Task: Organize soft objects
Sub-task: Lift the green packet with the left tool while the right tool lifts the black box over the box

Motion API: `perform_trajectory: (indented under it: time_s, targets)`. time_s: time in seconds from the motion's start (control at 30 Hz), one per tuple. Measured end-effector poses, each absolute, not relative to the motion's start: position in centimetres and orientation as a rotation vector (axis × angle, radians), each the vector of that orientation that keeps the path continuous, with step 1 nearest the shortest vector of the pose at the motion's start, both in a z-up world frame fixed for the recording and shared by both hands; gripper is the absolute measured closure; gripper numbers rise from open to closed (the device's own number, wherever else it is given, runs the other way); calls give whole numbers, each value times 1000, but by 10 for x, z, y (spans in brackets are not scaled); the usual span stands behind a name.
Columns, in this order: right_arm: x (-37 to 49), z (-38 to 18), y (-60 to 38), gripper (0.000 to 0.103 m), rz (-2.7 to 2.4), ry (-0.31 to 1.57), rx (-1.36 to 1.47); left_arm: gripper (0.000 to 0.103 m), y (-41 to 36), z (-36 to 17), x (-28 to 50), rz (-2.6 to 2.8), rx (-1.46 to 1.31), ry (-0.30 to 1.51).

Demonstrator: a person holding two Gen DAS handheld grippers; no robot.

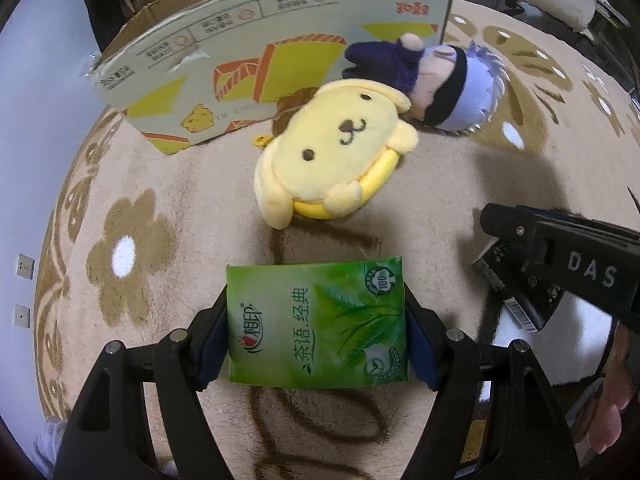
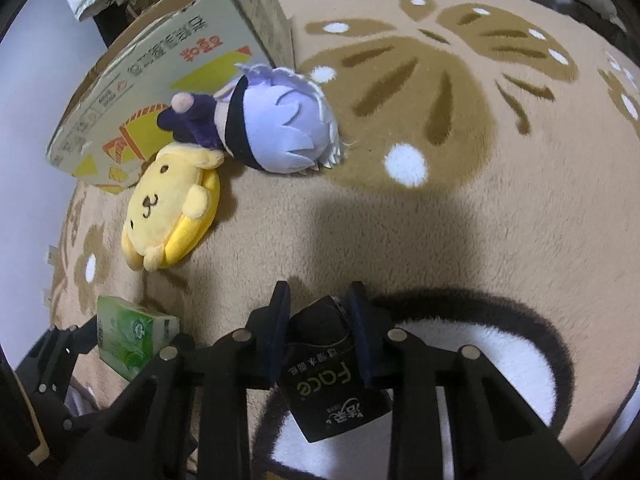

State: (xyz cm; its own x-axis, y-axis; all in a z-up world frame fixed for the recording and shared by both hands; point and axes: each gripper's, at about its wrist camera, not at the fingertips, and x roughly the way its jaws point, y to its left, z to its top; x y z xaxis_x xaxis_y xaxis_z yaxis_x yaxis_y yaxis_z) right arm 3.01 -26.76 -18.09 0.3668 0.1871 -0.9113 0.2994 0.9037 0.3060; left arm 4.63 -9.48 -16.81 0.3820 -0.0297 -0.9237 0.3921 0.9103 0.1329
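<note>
With my left tool (image 1: 318, 326) gripping the green pack (image 1: 318, 326) and my right tool (image 2: 320, 336) clamped on the black pack (image 2: 324, 372), both over the rug (image 2: 440, 216), the box (image 1: 248, 52) lies ahead, nearer my left.

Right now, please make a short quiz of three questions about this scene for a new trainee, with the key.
1. True or false: the left gripper holds the green tissue pack between its pads.
2. What does the right gripper clamp? A) yellow dog plush B) black tissue pack C) cardboard box
3. Fill in: the doll with pale purple hair lies partly on the ____ plush.

Key: 1 true. 2 B, the black tissue pack. 3 yellow, the yellow dog plush, beside the cardboard box.
</note>
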Motion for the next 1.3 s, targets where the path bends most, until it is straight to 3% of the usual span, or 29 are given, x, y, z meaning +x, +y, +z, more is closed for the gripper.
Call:
perform_trajectory:
  time_s: [0.23,0.27,0.33,0.47,0.77,0.9,1.3]
  targets:
    - [25,-179,-283,69,-62,1213,492,30,-85,-161,51,-241,321,1133]
    - [25,-178,-283,66,-58,1216,493,30,-84,-160,51,-235,319,1131]
    - [22,-178,-284,51,-41,1214,511,30,-80,-160,53,-222,310,1132]
    - [14,-170,-286,37,-38,1205,504,30,-75,-159,56,-198,291,1134]
    - [8,-174,-290,37,-32,1248,483,30,-68,-158,61,-156,282,1124]
    - [9,-175,-282,32,-20,1255,452,30,-63,-156,64,-136,260,1118]
    - [16,-182,-259,35,-39,1290,379,30,-55,-146,67,-111,224,1083]
